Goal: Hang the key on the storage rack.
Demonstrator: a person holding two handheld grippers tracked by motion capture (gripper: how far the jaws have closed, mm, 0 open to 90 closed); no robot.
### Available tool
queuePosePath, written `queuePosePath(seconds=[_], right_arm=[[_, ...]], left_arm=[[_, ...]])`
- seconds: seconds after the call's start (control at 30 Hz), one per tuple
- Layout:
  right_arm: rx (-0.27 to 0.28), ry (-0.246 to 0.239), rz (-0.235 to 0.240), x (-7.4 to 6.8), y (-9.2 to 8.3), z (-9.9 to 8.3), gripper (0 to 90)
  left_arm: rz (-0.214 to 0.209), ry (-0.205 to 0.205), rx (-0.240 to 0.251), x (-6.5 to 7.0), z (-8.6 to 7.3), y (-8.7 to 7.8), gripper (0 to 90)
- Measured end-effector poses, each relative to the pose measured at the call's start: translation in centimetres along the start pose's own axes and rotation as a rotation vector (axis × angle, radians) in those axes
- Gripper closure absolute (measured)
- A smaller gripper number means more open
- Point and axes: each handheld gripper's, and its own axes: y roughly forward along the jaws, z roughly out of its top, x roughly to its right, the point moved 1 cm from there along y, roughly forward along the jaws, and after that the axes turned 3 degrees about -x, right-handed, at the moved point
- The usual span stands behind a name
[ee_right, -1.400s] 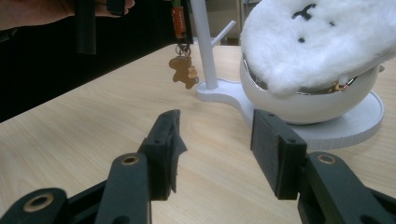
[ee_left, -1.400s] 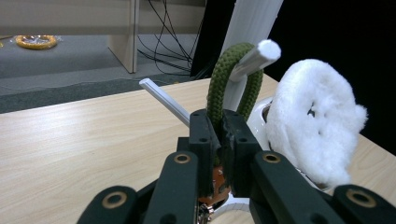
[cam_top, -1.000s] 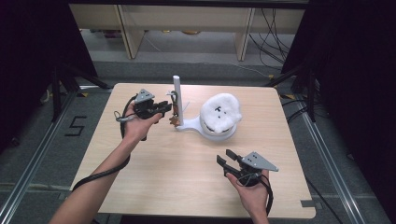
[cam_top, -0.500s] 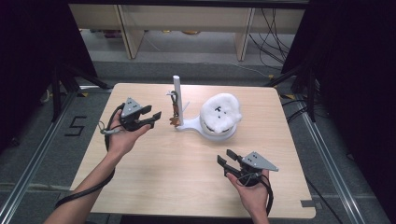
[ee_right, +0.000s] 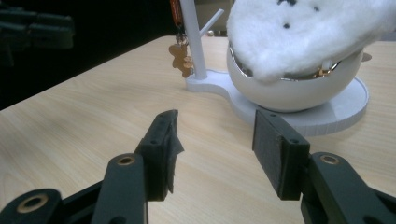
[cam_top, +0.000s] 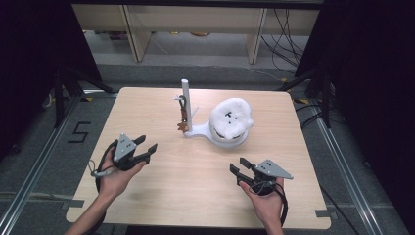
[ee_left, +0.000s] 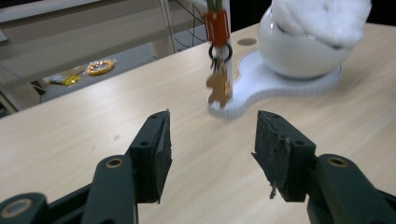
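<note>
A white stand (cam_top: pixel 198 129) with an upright post (cam_top: pixel 186 100) sits mid-table; a small brown gingerbread-shaped keychain (cam_top: pixel 183 123) hangs from its hook on an orange strap (ee_left: pixel 216 27). On the stand's round base rests a white bowl (cam_top: pixel 226 137) topped by a fluffy white pad (cam_top: pixel 232 117). My left gripper (cam_top: pixel 145 148) is at the table's left, well clear of the post; its jaws have just been opening and hold nothing. My right gripper (cam_top: pixel 240 171) stays open and empty in front of the bowl (ee_right: pixel 289 91). The keychain (ee_left: pixel 218 87) dangles beyond the left jaws.
The light wooden table (cam_top: pixel 195 191) has bare room around both hands. Wooden shelving (cam_top: pixel 195 19) stands on the floor beyond the far edge. Dark curtains flank both sides, and cables (cam_top: pixel 288 29) lie on the floor at the back right.
My left gripper has let go at the post and drawn back toward the near left of the table, jaws now apart. The keychain hangs from the stand. The right gripper has stayed put.
</note>
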Motion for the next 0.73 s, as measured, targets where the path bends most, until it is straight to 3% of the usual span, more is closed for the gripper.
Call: queuePosePath(seconds=[0.1,0.13,0.2,0.23,0.3,0.33,0.4,0.47,0.5,0.53,0.7,0.73], right_arm=[[-0.011,-0.002,-0.024,0.1,0.1,-0.1,51.1],[0.002,-0.021,-0.004,0.3,0.3,-0.2,50.9],[-0.005,-0.022,-0.019,0.3,0.2,-0.2,50.8],[-0.009,0.007,-0.007,0.1,0.2,-0.4,50.6],[-0.013,0.002,-0.004,0.3,0.3,-0.4,50.2],[-0.014,-0.016,-0.007,0.5,0.4,-0.5,49.9],[-0.04,-0.004,0.001,0.5,0.4,-0.6,49.6],[-0.032,-0.011,-0.008,0.7,0.4,-0.8,49.3],[-0.058,0.049,-0.002,0.3,0.2,-0.9,49.1],[-0.045,0.003,0.007,0.9,0.4,-1.1,48.0],[-0.052,0.003,-0.014,1.1,0.2,-1.4,44.7],[-0.057,0.036,-0.012,1.0,0.2,-1.5,44.7]], left_arm=[[0.007,-0.013,-0.01,0.5,-2.4,-0.5,44.6],[0.0,-0.013,-0.011,0.9,-3.7,-0.7,44.0],[-0.004,-0.014,-0.02,1.0,-4.5,-0.9,43.6],[-0.009,-0.027,-0.015,1.1,-4.9,-0.9,43.2],[-0.014,-0.044,-0.013,1.4,-6.1,-1.1,42.8],[-0.011,-0.047,-0.016,1.4,-6.3,-1.2,42.3],[-0.02,-0.066,0.006,1.5,-6.6,-1.2,41.6],[-0.015,-0.071,0.023,1.6,-6.7,-1.4,41.2],[-0.018,-0.074,0.031,1.6,-6.7,-1.4,41.1],[-0.016,-0.073,0.028,1.6,-6.7,-1.5,40.9],[-0.013,-0.087,0.022,1.5,-6.7,-1.5,40.3],[-0.009,-0.093,0.023,1.4,-6.8,-1.5,40.1]])
